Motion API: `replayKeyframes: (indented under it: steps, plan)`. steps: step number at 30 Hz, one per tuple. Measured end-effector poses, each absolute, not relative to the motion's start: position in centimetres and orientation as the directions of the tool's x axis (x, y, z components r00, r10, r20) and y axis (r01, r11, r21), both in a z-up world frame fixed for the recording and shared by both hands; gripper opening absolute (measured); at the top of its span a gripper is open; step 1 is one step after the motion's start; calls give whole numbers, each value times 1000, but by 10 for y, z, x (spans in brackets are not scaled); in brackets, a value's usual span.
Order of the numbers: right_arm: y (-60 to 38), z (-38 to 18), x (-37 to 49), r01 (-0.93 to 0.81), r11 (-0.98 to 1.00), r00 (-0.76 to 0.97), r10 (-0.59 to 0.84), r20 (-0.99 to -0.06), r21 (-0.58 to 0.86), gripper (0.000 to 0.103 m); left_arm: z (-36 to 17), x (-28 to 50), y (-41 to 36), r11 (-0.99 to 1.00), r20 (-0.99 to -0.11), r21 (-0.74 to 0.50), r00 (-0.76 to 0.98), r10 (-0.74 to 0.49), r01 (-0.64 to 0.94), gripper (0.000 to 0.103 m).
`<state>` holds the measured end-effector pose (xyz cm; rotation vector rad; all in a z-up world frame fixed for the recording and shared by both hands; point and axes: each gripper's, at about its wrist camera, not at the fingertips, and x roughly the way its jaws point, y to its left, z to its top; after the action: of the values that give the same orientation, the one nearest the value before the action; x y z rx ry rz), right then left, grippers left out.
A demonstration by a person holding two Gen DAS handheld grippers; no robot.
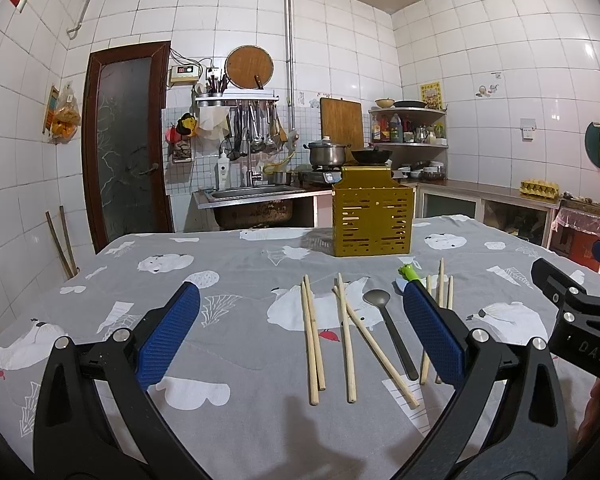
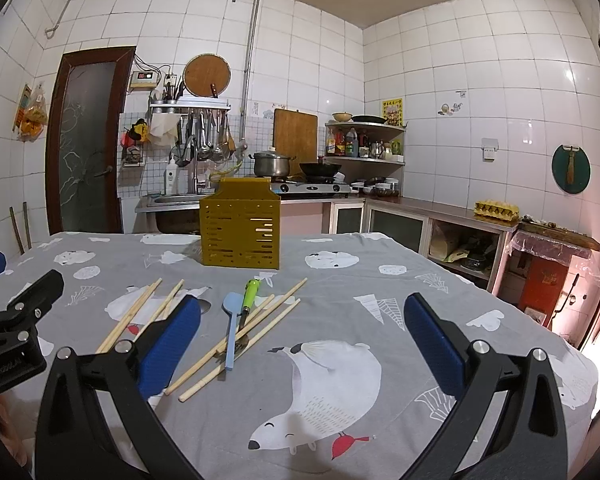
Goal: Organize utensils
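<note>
Table [image 1: 236, 256] covered by a grey cloth with a white polar-bear print. All utensils lie loose on the near half, none in the holder.

Left hand-held gripper [image 1: 300, 332]: jaws spread wide, blue ribbed pads, nothing between them. It hovers above the cloth near the near edge; most of the utensils sit in the span between its fingers.

Utensils, left to right:
- Chopstick pair [image 1: 312, 340], pale wood, sticks side by side and touching, pointing away from the near edge.
- Crossed pair [image 1: 350, 332], same pale wood; one stick runs straight, the other slants right across it.
- Grey spoon [image 1: 388, 324], dark matte, oval bowl toward the far edge, handle toward the near edge, just beside the crossed pair.
- Blue spatula [image 2: 231, 328], light blue, flat blade toward the far edge.
- Green fork [image 2: 249, 300], bright green handle, dark metal tines; it lies on the chopsticks beside it.
- Right chopsticks [image 2: 256, 328], several pale sticks slanted, overlapping under the spatula and fork.

Holder [image 1: 373, 222]: mustard-yellow box with slotted walls and a raised back plate, upright at mid-table toward the far edge, well apart from the utensils.

Right hand-held gripper [image 2: 302, 340]: jaws likewise wide apart, empty, hovering over a bear print right of the utensils.
</note>
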<state>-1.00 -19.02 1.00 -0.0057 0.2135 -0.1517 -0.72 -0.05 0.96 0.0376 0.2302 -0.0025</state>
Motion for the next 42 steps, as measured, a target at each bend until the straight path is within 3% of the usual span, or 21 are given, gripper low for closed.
replayKeyframes:
  steps: [26,42]
  plan:
    - [-182,9,-13,128,991,972,-132,-192,-33,99,6,-7,0,999,-226,24,974,-28,34,98]
    - [-188,28,22,92,996,957,-89,-274,-3,99,25,25,13,1000,-306,5,952,-4,6,98]
